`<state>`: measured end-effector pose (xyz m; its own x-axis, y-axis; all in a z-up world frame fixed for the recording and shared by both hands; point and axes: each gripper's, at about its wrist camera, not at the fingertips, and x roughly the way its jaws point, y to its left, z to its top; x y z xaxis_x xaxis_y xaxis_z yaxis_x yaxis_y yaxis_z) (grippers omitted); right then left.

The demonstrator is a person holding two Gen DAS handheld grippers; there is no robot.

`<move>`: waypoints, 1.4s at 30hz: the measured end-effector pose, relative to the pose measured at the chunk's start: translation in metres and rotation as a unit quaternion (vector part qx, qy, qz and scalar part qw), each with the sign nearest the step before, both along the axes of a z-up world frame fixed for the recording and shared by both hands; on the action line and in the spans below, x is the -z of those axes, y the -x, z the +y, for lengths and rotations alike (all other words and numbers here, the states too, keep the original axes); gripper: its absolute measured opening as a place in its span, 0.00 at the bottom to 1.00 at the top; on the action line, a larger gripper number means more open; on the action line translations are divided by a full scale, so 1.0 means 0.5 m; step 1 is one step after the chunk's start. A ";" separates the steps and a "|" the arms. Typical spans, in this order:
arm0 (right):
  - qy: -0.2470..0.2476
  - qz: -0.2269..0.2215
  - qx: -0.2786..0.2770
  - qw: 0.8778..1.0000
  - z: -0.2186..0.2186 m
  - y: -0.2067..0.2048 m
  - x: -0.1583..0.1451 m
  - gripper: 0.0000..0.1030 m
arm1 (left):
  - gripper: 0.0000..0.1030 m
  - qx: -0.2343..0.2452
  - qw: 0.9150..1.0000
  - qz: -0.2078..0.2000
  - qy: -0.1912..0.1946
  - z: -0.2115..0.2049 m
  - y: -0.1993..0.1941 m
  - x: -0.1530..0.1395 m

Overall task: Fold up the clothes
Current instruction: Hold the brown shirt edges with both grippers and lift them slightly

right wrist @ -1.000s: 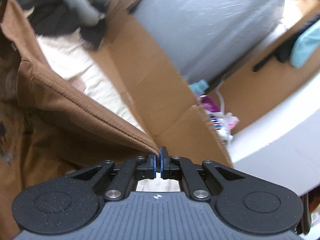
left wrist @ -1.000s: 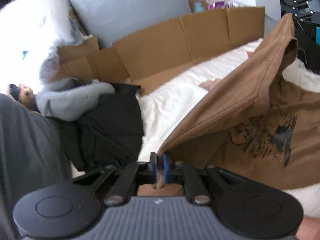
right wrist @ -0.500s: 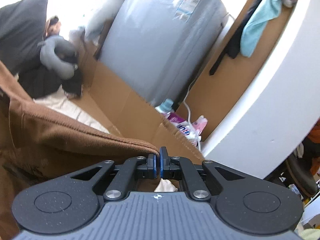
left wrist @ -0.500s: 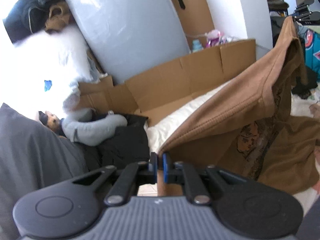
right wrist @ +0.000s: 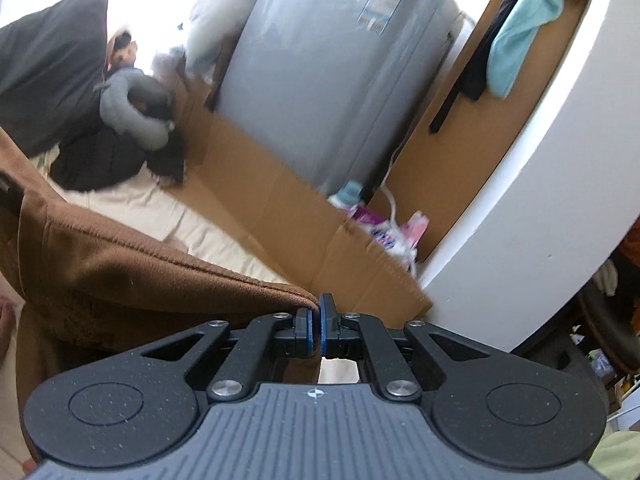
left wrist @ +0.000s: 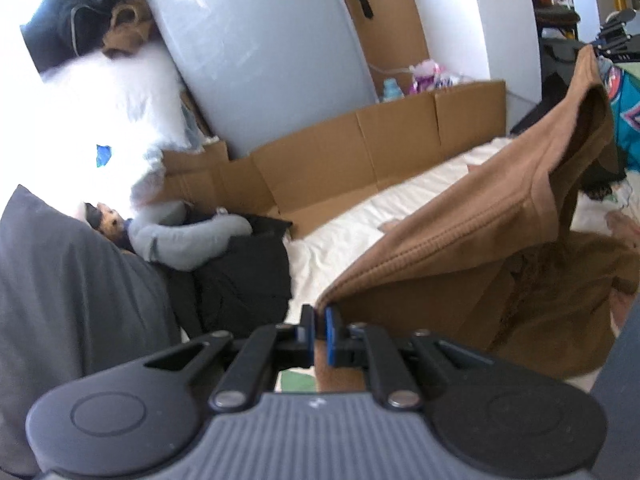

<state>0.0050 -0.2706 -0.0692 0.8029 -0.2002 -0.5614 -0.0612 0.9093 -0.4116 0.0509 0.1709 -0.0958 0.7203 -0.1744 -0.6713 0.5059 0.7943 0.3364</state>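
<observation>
A brown T-shirt [left wrist: 472, 240] hangs in the air above the white bed sheet [left wrist: 360, 224], stretched between both grippers. My left gripper [left wrist: 319, 322] is shut on one corner of its hem. In the right wrist view the same brown T-shirt [right wrist: 120, 276] runs off to the left, and my right gripper [right wrist: 317, 320] is shut on its other corner. The lower part of the shirt sags in folds toward the sheet at the right of the left wrist view. Its printed front is hidden.
A flattened cardboard sheet [left wrist: 360, 152] stands along the far side of the bed, before a grey wrapped mattress [left wrist: 260, 52]. A grey neck pillow [left wrist: 188, 236] lies on black clothing [left wrist: 240, 280] next to a dark pillow [left wrist: 72, 280]. A white wall [right wrist: 540, 160] rises at the right.
Both grippers have lifted the brown T-shirt up off the bed; the views now tilt higher into the room. The print that faced the left camera has dropped out of sight.
</observation>
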 end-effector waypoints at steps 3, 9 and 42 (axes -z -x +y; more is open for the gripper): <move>-0.003 0.021 0.001 1.000 -0.006 -0.039 0.055 0.01 | 0.05 -0.009 1.000 0.015 -0.002 -0.003 -0.035 0.049; -0.007 0.064 0.001 0.998 -0.026 -0.126 0.161 0.01 | 0.05 -0.016 0.999 0.041 -0.007 -0.009 -0.122 0.146; 0.073 0.171 -0.023 0.982 -0.103 -0.612 0.618 0.01 | 0.05 -0.027 0.990 0.128 -0.047 -0.030 -0.564 0.490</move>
